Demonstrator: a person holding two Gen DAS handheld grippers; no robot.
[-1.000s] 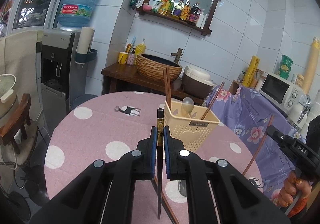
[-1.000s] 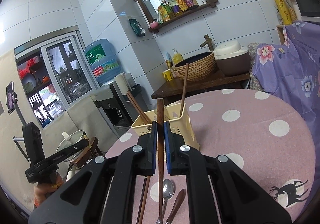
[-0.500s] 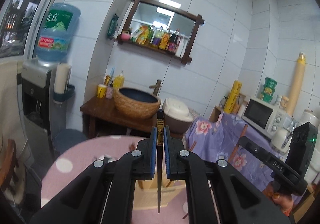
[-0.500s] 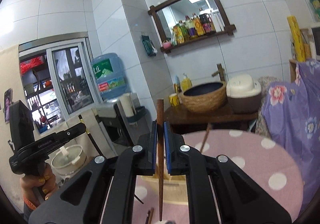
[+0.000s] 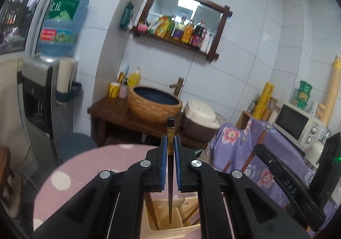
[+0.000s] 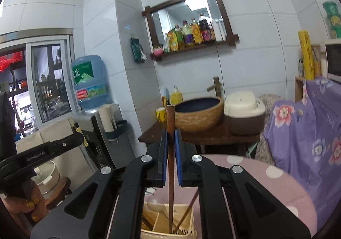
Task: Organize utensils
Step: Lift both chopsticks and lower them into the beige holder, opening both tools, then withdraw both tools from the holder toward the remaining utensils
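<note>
My left gripper (image 5: pixel 170 145) is shut on a dark chopstick with a gold band (image 5: pixel 170 138), held upright, its tip hanging over the cream utensil basket (image 5: pixel 164 213) below. My right gripper (image 6: pixel 170 141) is shut on a brown wooden chopstick (image 6: pixel 170 119), held upright with its lower end inside the same basket (image 6: pixel 185 232). The basket holds other chopsticks (image 6: pixel 187 211) and a pale spoon (image 6: pixel 156 207). The other hand-held gripper shows at each view's edge: the right one in the left wrist view (image 5: pixel 287 181), the left one in the right wrist view (image 6: pixel 40 153).
The basket stands on a round pink polka-dot table (image 5: pixel 85 166). Behind it are a wooden stand with a woven basin (image 5: pixel 154 104), a rice cooker (image 5: pixel 200 113), a water dispenser (image 5: pixel 42 81), a purple floral cloth (image 6: pixel 309 124) and a microwave (image 5: pixel 298 126).
Both grippers have risen and moved over the basket, each still holding its chopstick upright. The table's surface has dropped out of view and the basket now sits directly beneath the fingers.
</note>
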